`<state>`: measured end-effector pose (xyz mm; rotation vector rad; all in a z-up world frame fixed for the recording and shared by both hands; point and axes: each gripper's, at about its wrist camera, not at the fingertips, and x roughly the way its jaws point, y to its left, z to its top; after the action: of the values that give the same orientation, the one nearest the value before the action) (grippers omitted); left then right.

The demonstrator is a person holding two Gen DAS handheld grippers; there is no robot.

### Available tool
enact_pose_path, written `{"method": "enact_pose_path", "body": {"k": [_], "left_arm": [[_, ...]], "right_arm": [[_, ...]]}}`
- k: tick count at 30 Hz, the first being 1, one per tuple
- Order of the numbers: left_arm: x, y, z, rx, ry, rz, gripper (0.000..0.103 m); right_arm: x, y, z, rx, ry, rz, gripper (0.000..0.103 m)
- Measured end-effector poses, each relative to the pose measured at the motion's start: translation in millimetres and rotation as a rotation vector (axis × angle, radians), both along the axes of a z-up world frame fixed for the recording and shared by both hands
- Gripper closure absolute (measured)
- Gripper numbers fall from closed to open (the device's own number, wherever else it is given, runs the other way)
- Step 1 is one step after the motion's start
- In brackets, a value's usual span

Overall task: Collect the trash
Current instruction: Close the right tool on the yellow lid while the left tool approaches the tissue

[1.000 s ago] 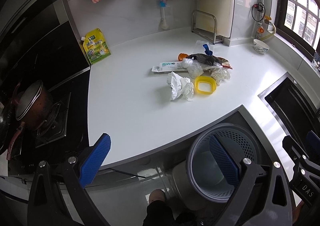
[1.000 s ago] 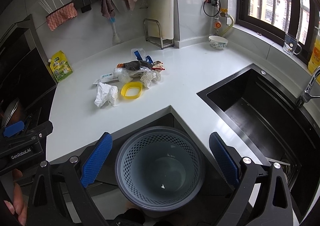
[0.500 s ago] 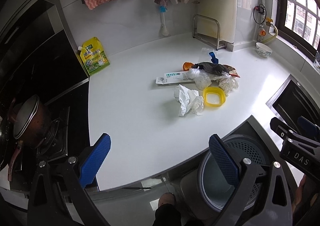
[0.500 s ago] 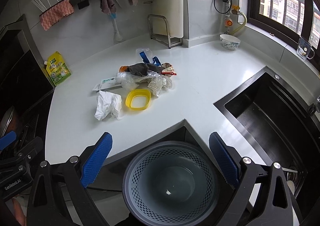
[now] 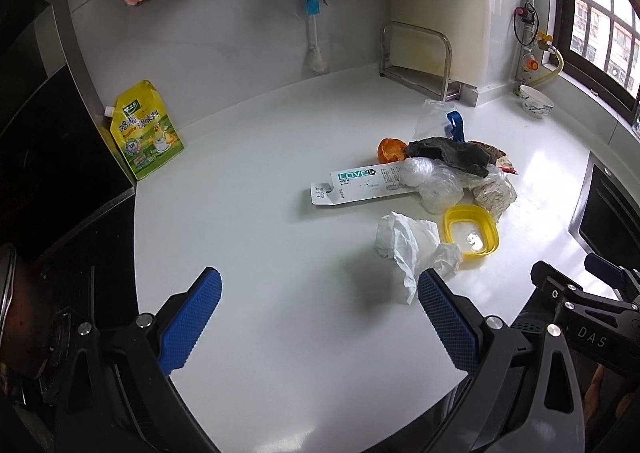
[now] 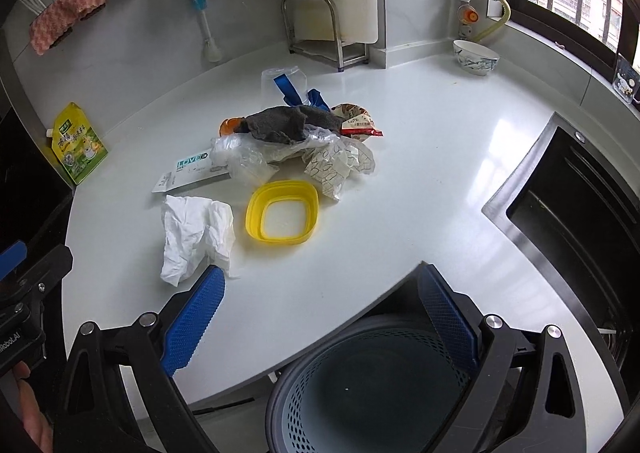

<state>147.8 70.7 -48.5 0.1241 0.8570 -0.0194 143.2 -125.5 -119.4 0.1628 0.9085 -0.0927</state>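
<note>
Both grippers spread wide and empty: left gripper (image 5: 318,317) low over bare white counter (image 5: 260,253) just short of the crumpled tissue (image 5: 412,249), right gripper (image 6: 318,319) hanging at the counter's front edge, half above the grey perforated bin (image 6: 360,381) below.

Trash bunched mid-counter, nothing collected yet by the look of the bin (bottom bare apart from a speck). Tissue nearest, yellow ring-shaped lid (image 6: 282,213) just beside it, then a flat white carton (image 5: 360,183), crinkled clear bags (image 6: 244,161), a dark grey rag (image 6: 288,125) draped over the heap, orange peel (image 5: 390,149) and a blue-handled clear piece (image 6: 286,83) behind.

Likely troubles: tissue soft and loose, so a shallow pinch could tear off a corner or drag it into the lid. Flat carton lying flush on the counter, hard to get a finger under. Rag resting on the bags, so a pull on one could tumble the rest. Bin below counter level, set in the corner notch; a release too soon would land on the counter or the floor.

Not trash, probably: yellow refill pouch (image 5: 146,129) against the wall, bowl (image 6: 476,57) near the window, metal rack (image 6: 324,29), black sink (image 6: 568,221) to the right. Nothing between the left gripper and the tissue.
</note>
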Motion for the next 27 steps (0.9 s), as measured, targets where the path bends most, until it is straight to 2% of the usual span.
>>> {"method": "enact_pose_path", "body": {"k": [11,20,27], "left_arm": [[46.7,10.9,-40.1,-0.073,0.059,-0.040,0.006],[53.6,12.0,-50.8,-0.105,0.070,-0.063,0.006],[54.5,11.8,-51.7,-0.118,0.069,-0.079,0.006]], "right_arm": [[60.3,12.9,-40.1,-0.008,0.039,0.012,0.010],[88.2,14.9,-61.0,-0.003,0.076,0.028,0.010],[100.5,14.9,-65.7,0.003,0.099,0.020,0.010]]}}
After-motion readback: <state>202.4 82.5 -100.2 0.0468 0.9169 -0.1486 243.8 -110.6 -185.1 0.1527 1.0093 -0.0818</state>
